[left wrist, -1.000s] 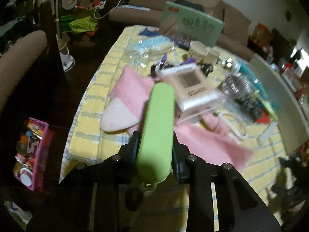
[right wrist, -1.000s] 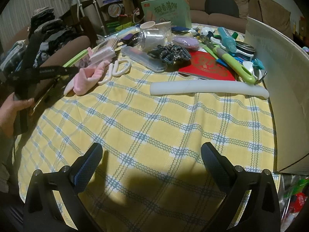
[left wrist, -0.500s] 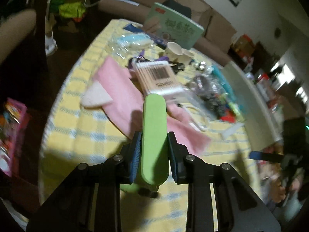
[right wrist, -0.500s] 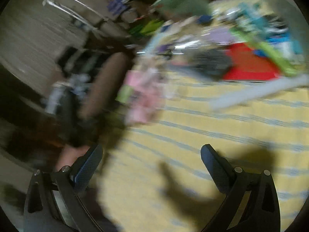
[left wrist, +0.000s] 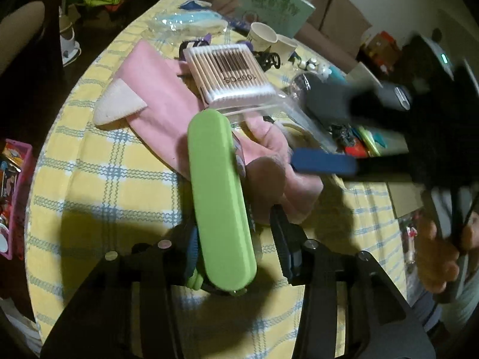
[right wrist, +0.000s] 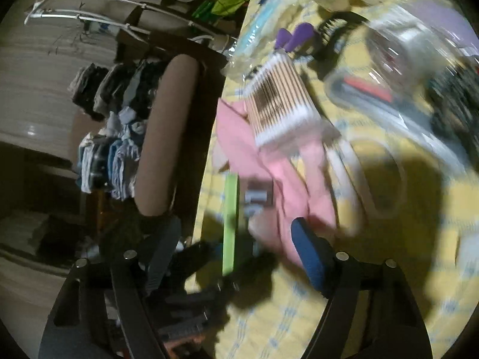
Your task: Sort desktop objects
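A long green case (left wrist: 220,197) lies between the fingers of my left gripper (left wrist: 235,239), leaning on the left finger, with a gap to the right finger; the jaws stand open. It also shows edge-on in the right wrist view (right wrist: 230,218). Pink socks (left wrist: 161,89) lie on the yellow checked tablecloth (left wrist: 98,179) with a box of cotton swabs (left wrist: 230,71) on them. My right gripper (right wrist: 239,251) is open, its blue-padded fingers (left wrist: 323,164) reaching in beside the green case and over the socks (right wrist: 269,164).
Paper cups (left wrist: 263,34), a green booklet (left wrist: 269,0), a clear bag (left wrist: 185,22) and several small items crowd the far side of the table. A pink basket (left wrist: 15,197) stands on the floor at the left. A brown chair back (right wrist: 167,131) stands by the table edge.
My left gripper's jaws have opened around the green case, which now tilts. My right gripper has swung across the table to the case and the socks.
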Demonstrator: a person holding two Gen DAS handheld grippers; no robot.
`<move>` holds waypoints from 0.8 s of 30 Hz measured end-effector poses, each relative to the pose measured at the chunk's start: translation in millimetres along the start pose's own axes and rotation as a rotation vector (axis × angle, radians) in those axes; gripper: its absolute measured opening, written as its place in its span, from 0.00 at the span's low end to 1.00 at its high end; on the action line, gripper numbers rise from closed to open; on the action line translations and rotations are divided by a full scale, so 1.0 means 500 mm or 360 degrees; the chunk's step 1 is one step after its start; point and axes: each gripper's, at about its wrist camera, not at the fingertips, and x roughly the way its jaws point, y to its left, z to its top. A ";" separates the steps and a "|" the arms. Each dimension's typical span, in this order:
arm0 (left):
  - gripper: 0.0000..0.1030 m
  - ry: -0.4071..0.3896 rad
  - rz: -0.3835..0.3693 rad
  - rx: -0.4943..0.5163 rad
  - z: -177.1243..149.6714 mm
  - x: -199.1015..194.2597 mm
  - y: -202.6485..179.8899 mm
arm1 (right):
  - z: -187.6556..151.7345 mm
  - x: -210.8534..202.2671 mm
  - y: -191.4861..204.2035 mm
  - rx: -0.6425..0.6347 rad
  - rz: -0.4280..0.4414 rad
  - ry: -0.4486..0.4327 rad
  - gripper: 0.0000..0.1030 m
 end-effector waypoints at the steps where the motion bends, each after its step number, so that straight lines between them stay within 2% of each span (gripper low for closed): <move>1: 0.39 -0.0002 -0.0008 0.0008 0.003 0.001 0.001 | 0.002 0.002 0.000 -0.0012 -0.0005 -0.0003 0.76; 5: 0.39 -0.0001 -0.0030 0.0017 0.003 0.002 0.004 | 0.029 0.038 0.016 -0.0125 -0.0124 0.0018 0.76; 8: 0.39 0.0003 -0.0030 0.0037 0.008 0.004 0.004 | 0.027 0.077 0.013 -0.0172 -0.0231 0.0115 0.72; 11: 0.39 0.0002 -0.0036 0.0029 0.008 0.005 0.005 | 0.020 0.103 0.012 -0.0204 -0.0283 0.0168 0.61; 12: 0.39 0.0002 -0.0038 0.0027 0.009 0.005 0.007 | 0.019 0.105 0.016 -0.0219 -0.0294 0.0161 0.47; 18: 0.39 0.0001 -0.0045 0.0043 0.015 -0.003 0.001 | 0.012 0.085 0.023 -0.0198 -0.0202 0.0132 0.43; 24: 0.39 -0.0109 -0.0071 0.0145 0.040 -0.066 -0.060 | -0.004 -0.033 0.027 -0.0099 0.0007 -0.0011 0.43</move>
